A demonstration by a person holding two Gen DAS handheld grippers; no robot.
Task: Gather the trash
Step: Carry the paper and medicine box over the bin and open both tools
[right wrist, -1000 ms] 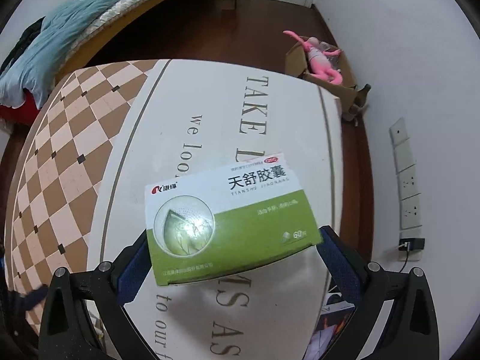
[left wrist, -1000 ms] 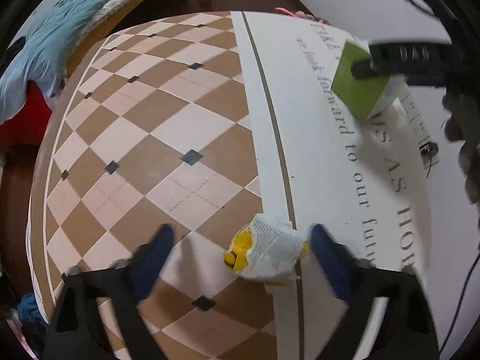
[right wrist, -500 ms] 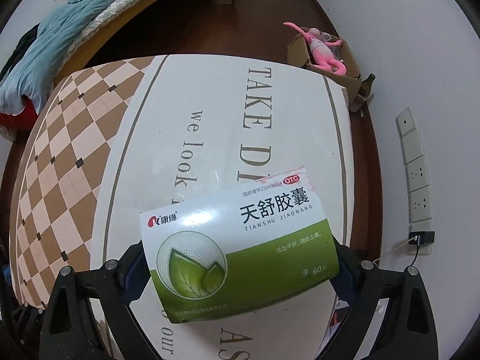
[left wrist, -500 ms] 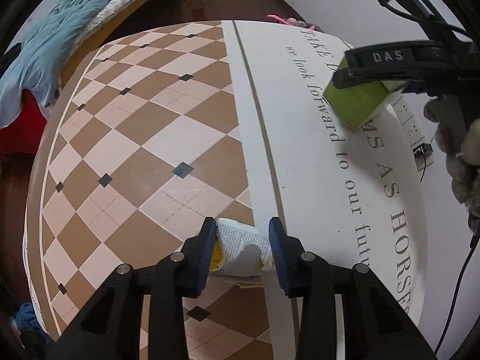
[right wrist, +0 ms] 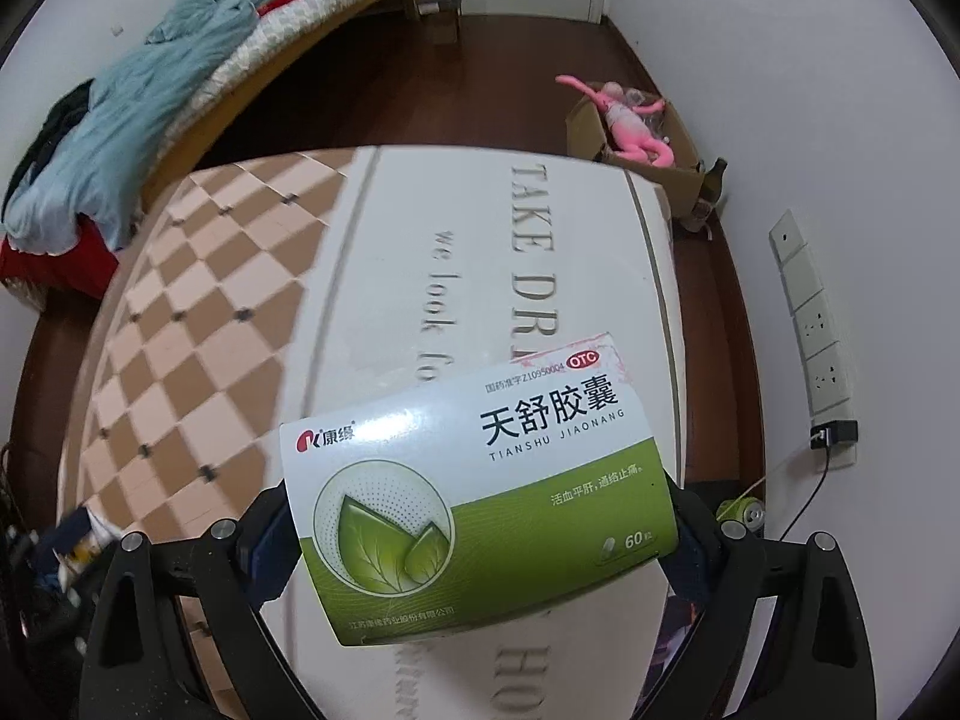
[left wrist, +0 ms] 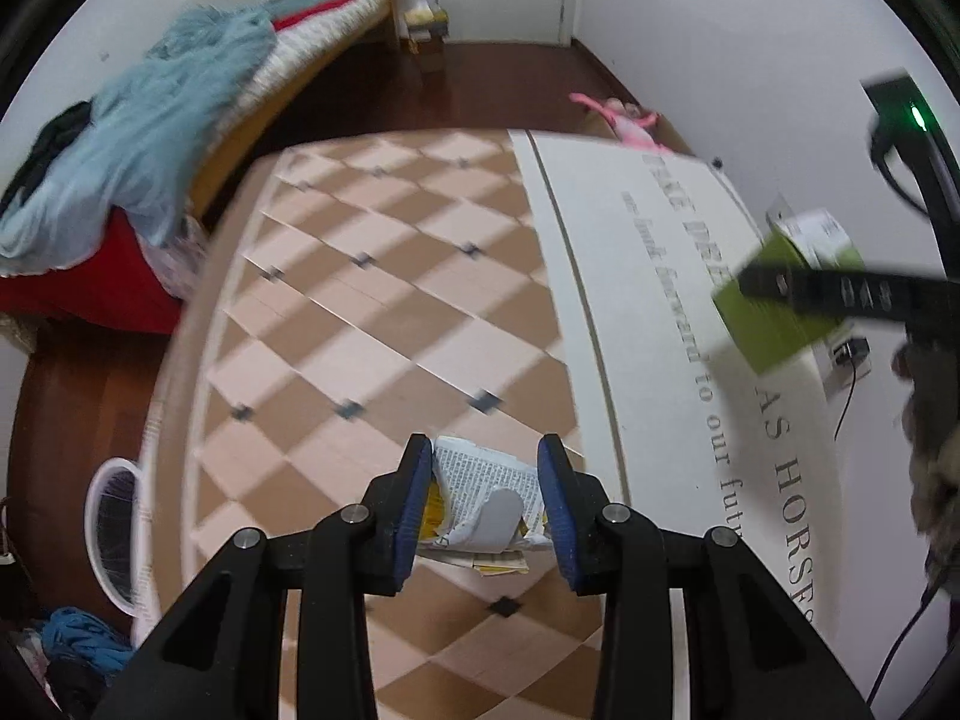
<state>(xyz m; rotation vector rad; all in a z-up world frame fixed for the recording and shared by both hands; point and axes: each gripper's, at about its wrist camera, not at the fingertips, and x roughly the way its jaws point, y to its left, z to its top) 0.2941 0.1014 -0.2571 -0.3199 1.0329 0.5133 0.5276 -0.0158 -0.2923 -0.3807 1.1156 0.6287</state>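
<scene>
Left wrist view: your left tongs (left wrist: 485, 495) pinch the crumpled wrapper (left wrist: 483, 495) above the table (left wrist: 372, 324) (checkered half); your right tongs (right wrist: 480, 531) clamp the medicine box (right wrist: 480, 498)

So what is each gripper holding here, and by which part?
The left gripper pinches the crumpled wrapper by its two sides. The right gripper clamps the green-and-white medicine box by its two short ends, printed face towards the camera.

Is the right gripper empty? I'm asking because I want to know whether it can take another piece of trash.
No, the right gripper is shut on a green and white medicine box, held above the table.
</scene>
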